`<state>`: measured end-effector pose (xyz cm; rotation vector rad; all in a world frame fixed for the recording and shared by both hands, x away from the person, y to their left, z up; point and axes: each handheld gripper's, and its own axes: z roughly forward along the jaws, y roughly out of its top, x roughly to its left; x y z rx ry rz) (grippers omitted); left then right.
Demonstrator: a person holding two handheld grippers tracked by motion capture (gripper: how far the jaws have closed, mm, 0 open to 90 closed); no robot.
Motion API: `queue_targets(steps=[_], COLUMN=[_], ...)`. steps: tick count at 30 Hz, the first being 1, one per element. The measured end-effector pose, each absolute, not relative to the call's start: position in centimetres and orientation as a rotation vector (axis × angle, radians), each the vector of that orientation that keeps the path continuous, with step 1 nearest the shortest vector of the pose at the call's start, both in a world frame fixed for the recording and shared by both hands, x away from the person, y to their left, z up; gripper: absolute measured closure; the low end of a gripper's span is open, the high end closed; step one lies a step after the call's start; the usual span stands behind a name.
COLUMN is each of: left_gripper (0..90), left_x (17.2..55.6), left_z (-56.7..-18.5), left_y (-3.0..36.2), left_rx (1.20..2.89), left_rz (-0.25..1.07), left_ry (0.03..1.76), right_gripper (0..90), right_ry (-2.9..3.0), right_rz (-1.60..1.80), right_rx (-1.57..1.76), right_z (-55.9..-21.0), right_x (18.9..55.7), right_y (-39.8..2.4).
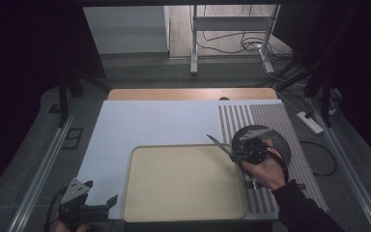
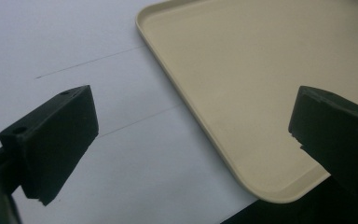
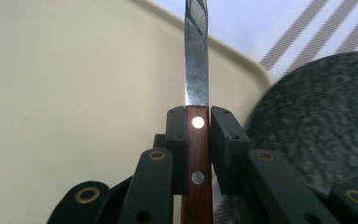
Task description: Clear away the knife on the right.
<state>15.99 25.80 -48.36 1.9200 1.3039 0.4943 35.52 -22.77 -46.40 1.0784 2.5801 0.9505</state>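
- High view: I am holding the knife (image 1: 218, 144) in my right gripper (image 1: 244, 153), blade pointing out over the far right corner of the tray (image 1: 183, 212). The tray is bare, so I judge nothing has been loaded onto it yet. The dark plate (image 1: 282, 145) is lying on the striped mat (image 1: 265, 118) just right of the tray, and a fork (image 1: 252, 184) is peeking out beside my right hand (image 1: 266, 169), on the mat. My left gripper (image 1: 99, 203) is waiting at the near left corner of the tray, gripping nothing.
- Left gripper view: my left jaws are standing wide apart with nothing between them, hovering over the white sheet (image 2: 74, 56) and the tray's (image 2: 177, 93) near corner. This hand is not yet doing any of the work.
- Right gripper view: my right jaws are clamping the knife's (image 3: 196, 70) wooden handle just below the blade, which is rising straight up over the tray's rim (image 3: 233, 56). The plate (image 3: 326, 126) is lying to the right, on the mat (image 3: 303, 37).
- My reading: the knife is picked up and seems to be heading for the tray; setting it down is left, and probably the fork and plate after it.
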Motion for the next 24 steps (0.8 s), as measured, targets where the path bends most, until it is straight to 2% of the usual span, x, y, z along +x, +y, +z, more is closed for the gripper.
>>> queue_targets(steps=[24], left_gripper=[1.3], left_x=[16.0], left_z=[-48.3], left_y=[25.6], left_rx=[1.94], left_rz=[0.503], left_ry=[1.297], right_gripper=[78.0], right_ry=[2.663], right_rz=[0.923], right_rx=[1.002], right_z=[-48.4], right_x=[32.2], right_y=[-18.5])
